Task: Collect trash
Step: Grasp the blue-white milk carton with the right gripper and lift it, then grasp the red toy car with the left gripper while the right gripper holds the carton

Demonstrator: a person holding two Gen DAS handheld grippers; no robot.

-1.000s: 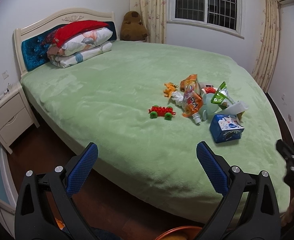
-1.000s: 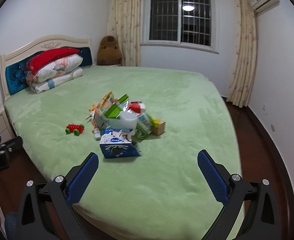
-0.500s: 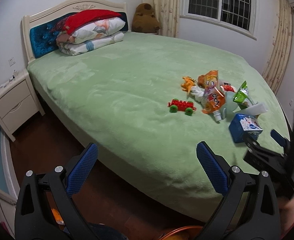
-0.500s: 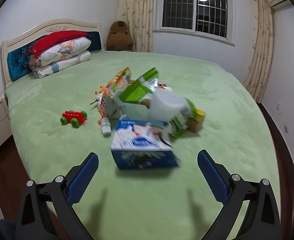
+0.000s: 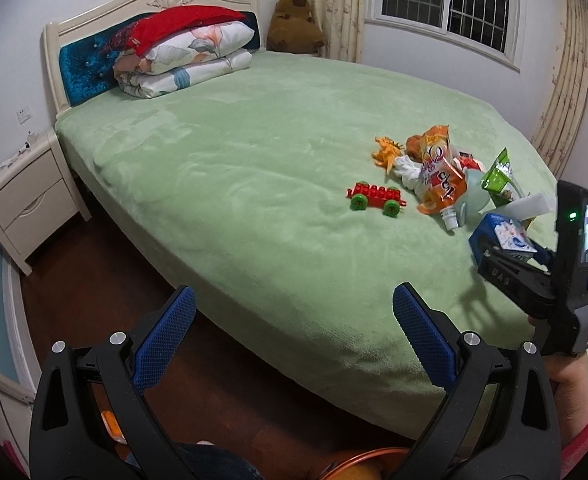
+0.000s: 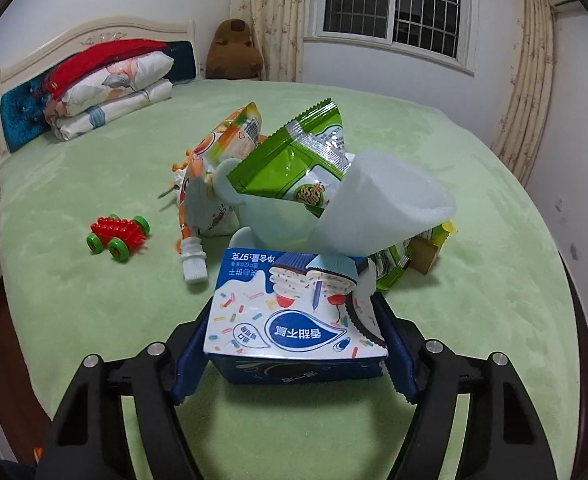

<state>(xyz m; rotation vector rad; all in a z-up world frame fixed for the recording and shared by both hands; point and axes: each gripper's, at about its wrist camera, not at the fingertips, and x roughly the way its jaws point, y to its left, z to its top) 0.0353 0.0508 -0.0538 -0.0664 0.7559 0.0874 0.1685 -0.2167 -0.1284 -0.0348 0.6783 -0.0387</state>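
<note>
Since a second ago the right claw [image 6: 294, 344] has been travelling in from the bed's near edge to the trash pile, and its jaws, wide then, are now closing around the blue biscuit box [image 6: 294, 320]; the blue pads are sitting against the box's two sides, so I am reading it as gripped, though the squeeze is likely not finished.

Going left to right across the green bed [image 5: 234, 168]: the red toy car [image 5: 375, 199] is sitting alone, probably not trash. Just right of it the orange drink pouch [image 5: 437, 176] is lying on the heap, then the green snack bag [image 6: 294, 156] is leaning against a pale cup, with the white foam sheet [image 6: 389, 208] curling over the box's far end.

The box is the nearest piece, which is probably why it is being taken first.

The left claw [image 5: 294, 336] is hanging released and empty over the bed's near edge, well apart from the pile.
</note>
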